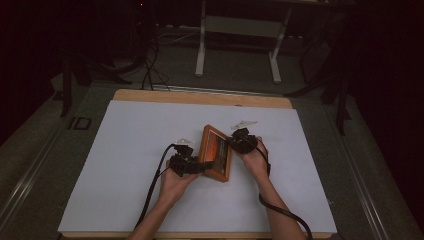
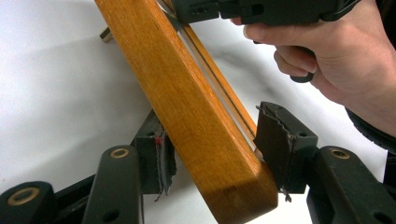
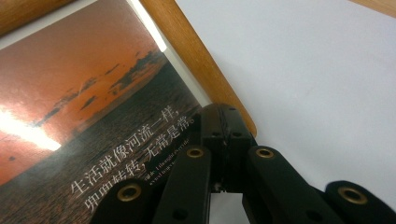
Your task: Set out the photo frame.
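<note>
A wooden picture frame (image 1: 216,152) with an orange sunset photo (image 3: 93,116) lies near the middle of the white sheet (image 1: 140,150). My left gripper (image 1: 197,166) comes at its near left corner. In the left gripper view its jaws straddle the frame's wooden bar (image 2: 187,102), and both pads (image 2: 275,140) touch the wood. My right gripper (image 1: 235,142) is at the frame's right side. Its jaws (image 3: 225,123) are shut, with the tips resting on the photo's glass just inside the wooden edge (image 3: 196,60). The right hand (image 2: 336,51) is seen across the frame.
The sheet covers a wooden tabletop (image 1: 200,97) with carpet around it. A white metal table base (image 1: 240,30) and dark cables (image 1: 150,70) stand on the floor beyond the far edge. A cable (image 1: 280,212) trails from each gripper toward the near edge.
</note>
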`<state>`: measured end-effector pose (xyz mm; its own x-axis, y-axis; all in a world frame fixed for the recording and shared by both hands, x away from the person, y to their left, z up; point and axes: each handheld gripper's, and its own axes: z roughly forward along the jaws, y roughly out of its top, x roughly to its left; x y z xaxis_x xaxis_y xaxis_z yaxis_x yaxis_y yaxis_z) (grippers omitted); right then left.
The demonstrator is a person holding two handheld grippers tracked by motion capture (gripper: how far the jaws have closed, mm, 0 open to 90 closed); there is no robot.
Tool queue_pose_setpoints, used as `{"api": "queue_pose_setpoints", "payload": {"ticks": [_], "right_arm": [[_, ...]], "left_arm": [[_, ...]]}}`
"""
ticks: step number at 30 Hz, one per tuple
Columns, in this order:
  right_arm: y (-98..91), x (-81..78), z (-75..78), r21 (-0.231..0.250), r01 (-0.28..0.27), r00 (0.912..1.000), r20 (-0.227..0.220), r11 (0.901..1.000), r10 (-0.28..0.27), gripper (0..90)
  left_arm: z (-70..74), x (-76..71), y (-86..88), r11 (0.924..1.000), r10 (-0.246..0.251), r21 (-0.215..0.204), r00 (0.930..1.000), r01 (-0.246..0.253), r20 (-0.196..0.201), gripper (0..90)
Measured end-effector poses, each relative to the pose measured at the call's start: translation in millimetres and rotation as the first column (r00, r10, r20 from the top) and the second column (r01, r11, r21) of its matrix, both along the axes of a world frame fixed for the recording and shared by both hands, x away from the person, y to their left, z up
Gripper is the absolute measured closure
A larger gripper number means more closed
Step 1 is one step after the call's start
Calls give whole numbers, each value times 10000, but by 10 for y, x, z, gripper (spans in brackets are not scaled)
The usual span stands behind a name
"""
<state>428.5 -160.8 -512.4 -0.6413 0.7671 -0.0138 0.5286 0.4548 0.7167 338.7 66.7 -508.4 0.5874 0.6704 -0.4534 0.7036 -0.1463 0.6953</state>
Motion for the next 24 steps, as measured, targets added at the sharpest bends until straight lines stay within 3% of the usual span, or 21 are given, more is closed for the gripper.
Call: {"api": "queue_pose_setpoints", "payload": {"ticks": [15,21,24], "right_arm": [[-129,-15,29,-24,14,10000,74,10000,-14,887],[-194,-76,111,-311,-223,9993,287,9993,231,826],[-255,-115,184,-168,-275,9988,398,9995,281,729]], "left_arm": [[30,4,-40,9994,188,-291,9997,-192,-145,550],[42,-20,-58,9992,218,-335,9997,-221,-105,580],[46,-31,-68,9991,191,-367,9998,-191,-5,600]]}}
